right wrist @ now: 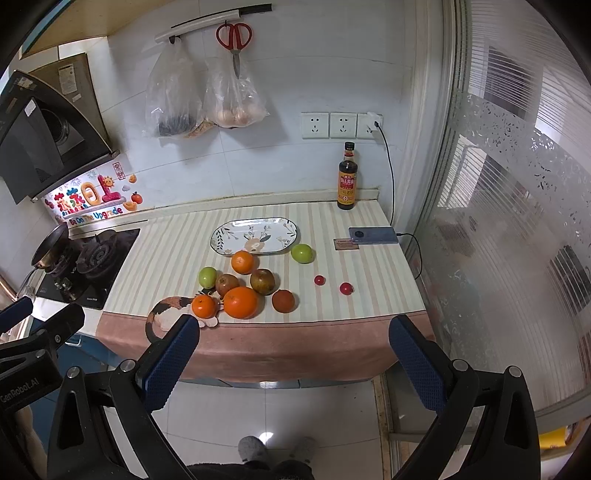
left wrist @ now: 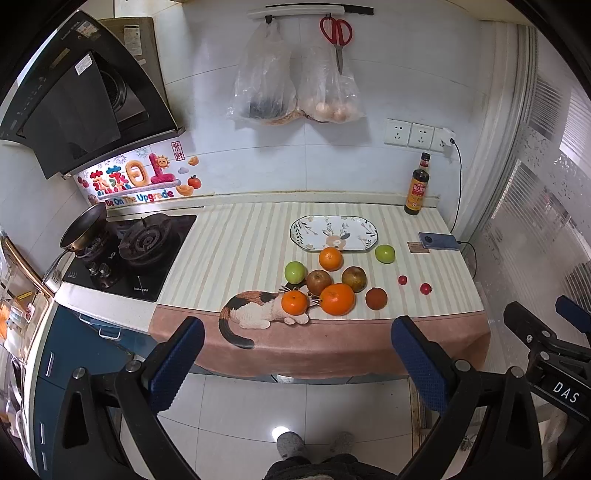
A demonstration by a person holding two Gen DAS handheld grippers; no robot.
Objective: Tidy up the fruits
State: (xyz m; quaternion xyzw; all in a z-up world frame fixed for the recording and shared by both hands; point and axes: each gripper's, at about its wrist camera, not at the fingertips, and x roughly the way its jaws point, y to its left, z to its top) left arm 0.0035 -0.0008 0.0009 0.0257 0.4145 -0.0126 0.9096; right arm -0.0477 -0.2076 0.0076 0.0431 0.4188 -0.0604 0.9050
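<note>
Fruits lie on the striped counter cloth in front of an oval flowered plate (left wrist: 334, 232) (right wrist: 255, 236). Among them are a large orange (left wrist: 337, 299) (right wrist: 241, 302), a small orange (left wrist: 294, 302) (right wrist: 204, 306), another orange (left wrist: 330, 258), two green apples (left wrist: 295, 272) (left wrist: 385, 254), two brown fruits (left wrist: 319, 281) (left wrist: 354, 278), a dark orange fruit (left wrist: 376, 298) and two small red fruits (left wrist: 402, 280) (left wrist: 425, 288). My left gripper (left wrist: 295, 365) is open and empty, held back from the counter's front edge. My right gripper (right wrist: 295, 365) is open and empty too.
A gas stove (left wrist: 129, 251) with a pan (left wrist: 83, 227) is at the left. A sauce bottle (left wrist: 417, 186) stands at the back right. A phone (left wrist: 439, 242) on a cable lies at the right edge. Bags and scissors (left wrist: 336, 35) hang on the wall.
</note>
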